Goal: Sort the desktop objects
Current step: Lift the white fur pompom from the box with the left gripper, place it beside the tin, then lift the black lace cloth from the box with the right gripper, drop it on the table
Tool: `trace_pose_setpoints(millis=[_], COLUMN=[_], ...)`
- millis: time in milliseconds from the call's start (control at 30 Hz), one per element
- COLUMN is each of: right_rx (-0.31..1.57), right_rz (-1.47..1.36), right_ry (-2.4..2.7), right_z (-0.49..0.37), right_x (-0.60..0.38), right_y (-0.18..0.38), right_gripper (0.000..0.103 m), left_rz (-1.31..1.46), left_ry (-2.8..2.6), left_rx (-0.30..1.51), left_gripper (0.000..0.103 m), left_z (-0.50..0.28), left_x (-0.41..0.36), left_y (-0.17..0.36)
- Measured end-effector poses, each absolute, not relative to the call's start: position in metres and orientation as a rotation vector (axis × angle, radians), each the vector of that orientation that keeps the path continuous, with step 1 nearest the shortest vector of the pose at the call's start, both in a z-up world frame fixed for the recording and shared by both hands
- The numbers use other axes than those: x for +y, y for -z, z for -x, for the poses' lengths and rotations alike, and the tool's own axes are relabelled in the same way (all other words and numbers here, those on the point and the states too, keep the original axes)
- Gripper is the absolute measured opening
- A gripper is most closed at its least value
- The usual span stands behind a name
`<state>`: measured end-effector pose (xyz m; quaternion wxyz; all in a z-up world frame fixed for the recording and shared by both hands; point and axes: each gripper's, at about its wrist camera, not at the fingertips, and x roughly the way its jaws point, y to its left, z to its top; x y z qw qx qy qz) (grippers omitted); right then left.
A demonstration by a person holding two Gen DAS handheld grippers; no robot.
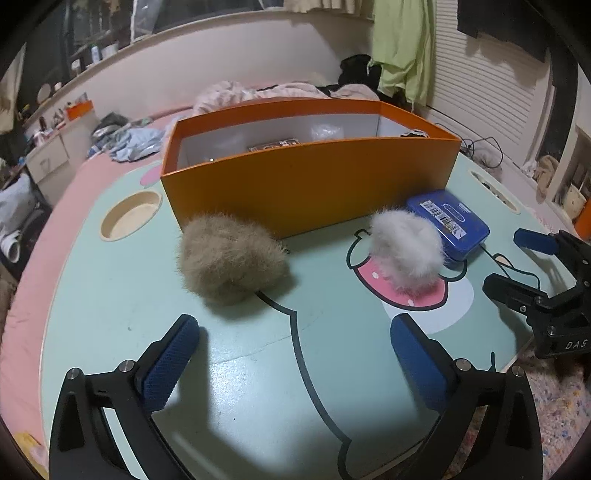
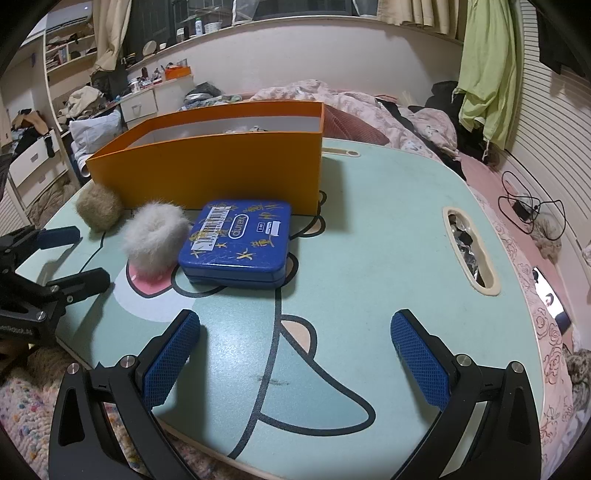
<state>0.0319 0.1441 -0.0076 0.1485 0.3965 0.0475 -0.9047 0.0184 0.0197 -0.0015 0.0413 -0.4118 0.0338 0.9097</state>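
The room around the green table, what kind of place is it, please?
Most likely a bedroom in a home. The low green table stands on or beside a bed with rumpled pink bedding, a green garment hangs near the slatted wall, and white drawers with cluttered shelves stand behind.

This is a lived-in home bedroom. A rumpled pink bed (image 2: 369, 107) with scattered clothes lies behind the cartoon-printed lap table (image 2: 369, 221). A white drawer unit (image 2: 138, 105), cluttered shelves (image 2: 66, 51) and curtains (image 2: 110, 33) line the walls.
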Motion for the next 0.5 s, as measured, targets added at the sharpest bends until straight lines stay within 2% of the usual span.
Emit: trace_pose_setpoints(millis=[500], right_rx=[0.101], right_rz=[-1.185], right_ry=[2.665], right_z=[-0.036], right_x=[0.154], right_y=[0.007], right_gripper=[0.101], left_rz=[1.251], left_ry=[-2.786], left_rx=[0.100], left_gripper=[0.103], left_z=[-0.018], left_x=[0.023], left_y=[0.003])
